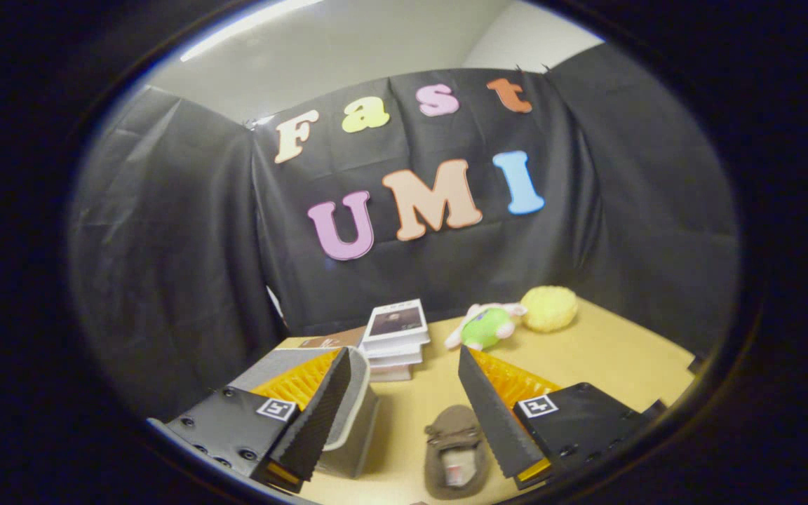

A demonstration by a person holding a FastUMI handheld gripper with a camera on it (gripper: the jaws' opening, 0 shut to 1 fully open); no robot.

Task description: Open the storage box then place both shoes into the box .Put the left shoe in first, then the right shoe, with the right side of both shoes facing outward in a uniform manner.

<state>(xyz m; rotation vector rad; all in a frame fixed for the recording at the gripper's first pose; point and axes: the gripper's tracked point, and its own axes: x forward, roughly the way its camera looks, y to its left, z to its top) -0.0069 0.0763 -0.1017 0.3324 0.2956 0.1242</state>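
I find the claw [404, 421] wide open, holding nothing. A shoe [454, 452] lies between its fingers; the box [348, 421] sits behind the left finger.

Stack of books [395, 341] on tan table [600, 351], green-and-white plush toy [486, 327] touching yellow fuzzy ball [549, 308]

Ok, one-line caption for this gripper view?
Open gripper hovering over a brown shoe on the table, grey storage box beside its left finger.
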